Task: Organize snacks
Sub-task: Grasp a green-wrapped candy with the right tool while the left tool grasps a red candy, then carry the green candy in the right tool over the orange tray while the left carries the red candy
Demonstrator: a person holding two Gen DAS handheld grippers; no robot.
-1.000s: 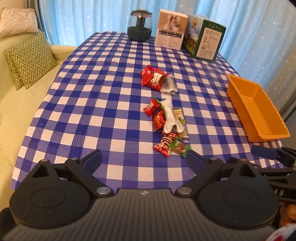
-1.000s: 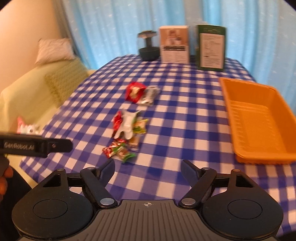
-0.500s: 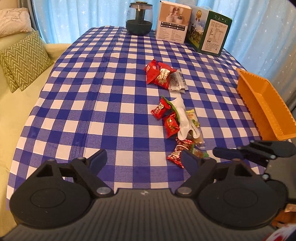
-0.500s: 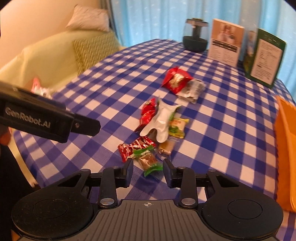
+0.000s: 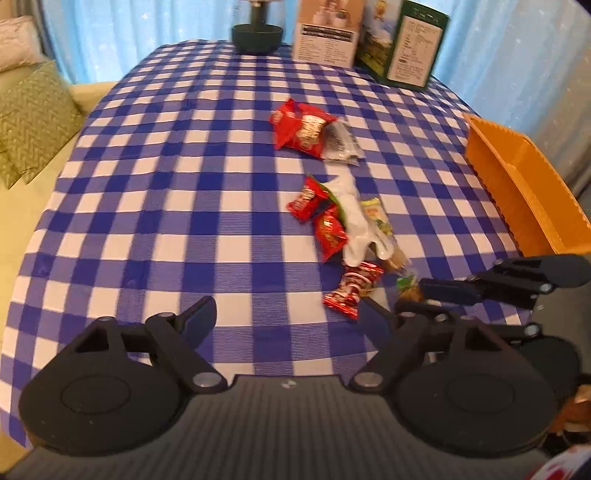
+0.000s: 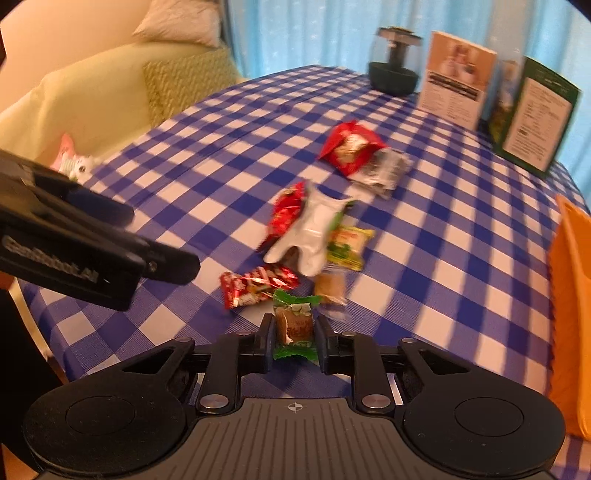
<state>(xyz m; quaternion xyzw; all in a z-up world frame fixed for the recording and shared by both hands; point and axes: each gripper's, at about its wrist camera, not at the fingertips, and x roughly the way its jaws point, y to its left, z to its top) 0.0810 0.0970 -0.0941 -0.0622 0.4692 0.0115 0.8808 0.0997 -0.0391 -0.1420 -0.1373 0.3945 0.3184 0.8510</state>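
Observation:
A heap of small snack packets (image 5: 343, 229) lies mid-table on the blue checked cloth: red ones, a white one (image 6: 314, 229), a yellow-green one (image 6: 349, 242). My right gripper (image 6: 294, 332) is shut on a green-and-brown wrapped candy (image 6: 293, 323) at the near end of the heap; it shows in the left wrist view (image 5: 417, 290) too. My left gripper (image 5: 286, 317) is open and empty, hovering left of the heap near the table's front edge. An orange tray (image 5: 524, 184) stands at the right.
A dark round jar (image 5: 256, 31) and two upright boxes (image 5: 327, 33) (image 5: 404, 44) stand at the far table edge. A larger red bag and a silver packet (image 5: 314, 131) lie beyond the heap. A green sofa with cushions (image 5: 29, 118) is to the left.
My right gripper moved forward and left to the heap and shut on the green-and-brown candy. My left gripper drifted forward, still open.

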